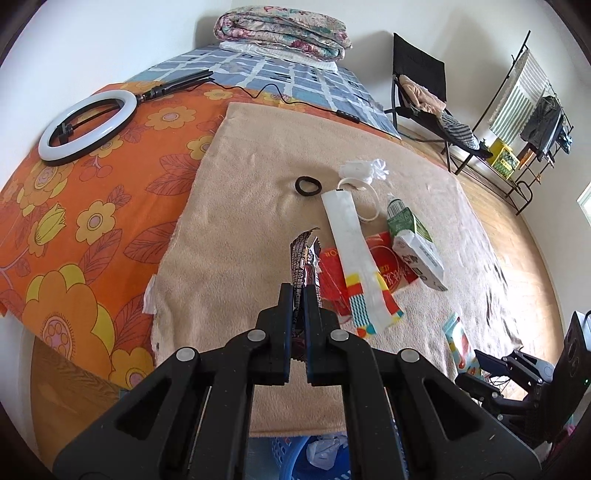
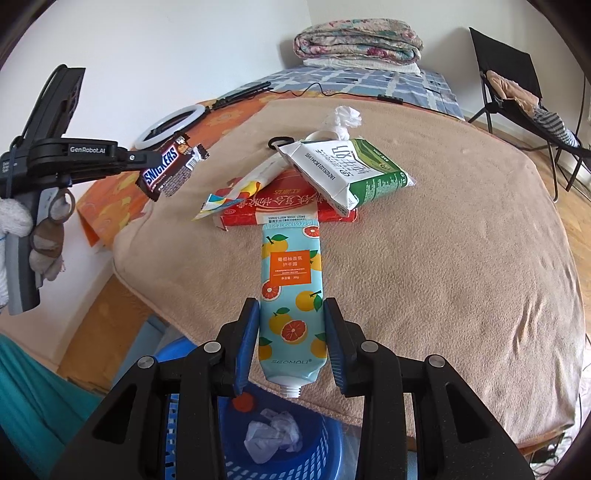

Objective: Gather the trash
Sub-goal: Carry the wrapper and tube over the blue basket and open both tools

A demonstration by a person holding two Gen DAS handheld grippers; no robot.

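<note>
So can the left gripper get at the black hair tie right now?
Probably not: the left gripper is shut on the Snickers wrapper. Nothing lies over the hair tie itself.

Ring light (image 1: 88,125), folded quilt (image 1: 282,33), black chair (image 1: 421,81)

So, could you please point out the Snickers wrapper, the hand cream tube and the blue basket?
Snickers wrapper (image 2: 166,170): right wrist view, on the printed logo.
Hand cream tube (image 2: 291,280): right wrist view, mid-body, below the orange label.
Blue basket (image 2: 325,448): right wrist view, on its inner wall.
</note>
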